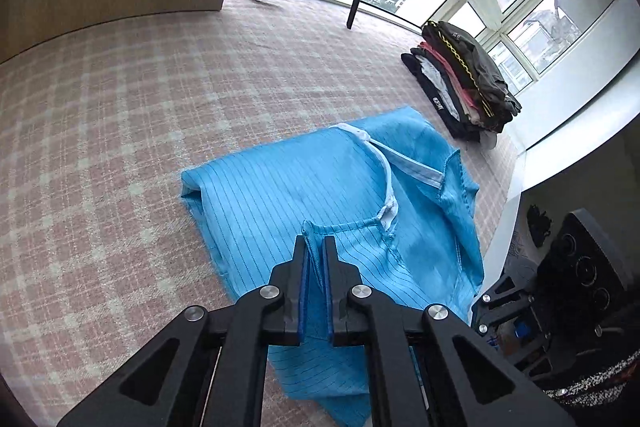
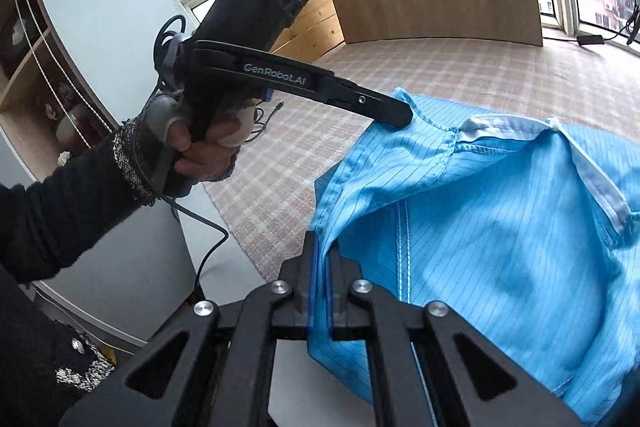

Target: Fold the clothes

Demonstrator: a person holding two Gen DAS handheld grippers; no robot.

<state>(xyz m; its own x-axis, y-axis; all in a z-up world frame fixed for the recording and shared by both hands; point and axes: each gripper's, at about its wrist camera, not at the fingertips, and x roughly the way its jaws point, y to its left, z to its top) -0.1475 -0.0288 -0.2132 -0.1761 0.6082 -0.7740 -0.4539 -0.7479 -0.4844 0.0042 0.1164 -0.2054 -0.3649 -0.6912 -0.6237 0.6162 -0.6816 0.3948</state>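
"GenRobot.AI", white lettering, on side of left gripper, ahead and left of the right gripper's fingers.

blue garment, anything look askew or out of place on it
The blue striped garment lies rumpled and skewed on the checked bedcover, its near edge hanging past the bed edge. No damage shows. The folded clothes pile looks tidy.

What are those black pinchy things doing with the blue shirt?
A person is folding clothes with a hand-held gripper in each hand. The left hand-held gripper is pinched shut on an edge of the blue garment, and the right hand-held gripper is pinched shut on another edge of it. The garment lies partly on the checked surface. A pile of folded clothes sits further back by the window.
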